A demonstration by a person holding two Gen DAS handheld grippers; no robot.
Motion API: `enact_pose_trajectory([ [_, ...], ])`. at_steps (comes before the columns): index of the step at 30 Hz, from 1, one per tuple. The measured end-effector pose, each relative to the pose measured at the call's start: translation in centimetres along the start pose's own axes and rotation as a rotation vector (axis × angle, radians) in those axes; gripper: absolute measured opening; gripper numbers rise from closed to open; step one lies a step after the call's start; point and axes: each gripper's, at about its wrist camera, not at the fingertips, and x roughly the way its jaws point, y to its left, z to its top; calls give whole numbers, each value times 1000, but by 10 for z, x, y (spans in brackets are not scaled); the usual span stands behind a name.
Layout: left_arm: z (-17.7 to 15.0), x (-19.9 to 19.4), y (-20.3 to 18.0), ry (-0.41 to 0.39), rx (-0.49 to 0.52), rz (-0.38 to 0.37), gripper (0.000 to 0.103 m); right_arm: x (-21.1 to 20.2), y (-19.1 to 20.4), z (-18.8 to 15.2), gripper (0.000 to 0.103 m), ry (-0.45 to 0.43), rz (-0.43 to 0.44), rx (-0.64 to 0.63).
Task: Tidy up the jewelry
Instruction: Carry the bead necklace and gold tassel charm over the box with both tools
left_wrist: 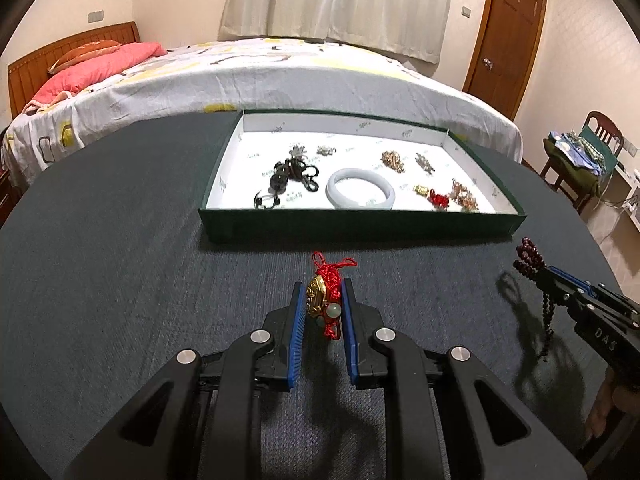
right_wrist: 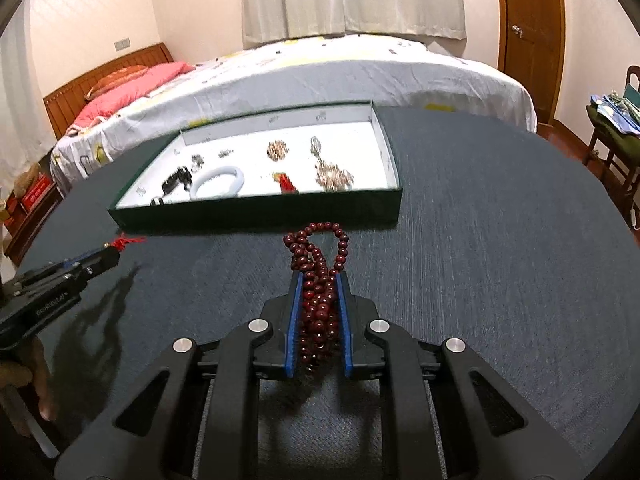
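My left gripper is shut on a gold pendant with a red cord and a pale green bead, held above the dark table in front of the tray. My right gripper is shut on a bunch of dark red bead strands, also held above the table; it shows in the left wrist view at the right. The green tray with white lining holds a white bangle, black beads, and several small pieces.
The dark grey cloth-covered table spreads around the tray. A bed stands behind it, a wooden door at the back right, and a chair with clothes at the right.
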Motion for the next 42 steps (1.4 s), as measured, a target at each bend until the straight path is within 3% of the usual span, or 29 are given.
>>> enact_pose_trajectory([
  [11, 44, -11, -6, -108, 11, -31, 18, -11, 6, 51, 16, -119, 25, 2],
  [21, 105, 9, -17, -210, 46, -40, 18, 7, 9, 112, 16, -227, 28, -12],
  [31, 142, 63, -11, -202, 47, -11, 18, 59, 0, 153, 16, -253, 17, 0],
  [42, 157, 118, 16, -113, 11, 44, 18, 131, -12, 164, 16, -152, -32, 6],
])
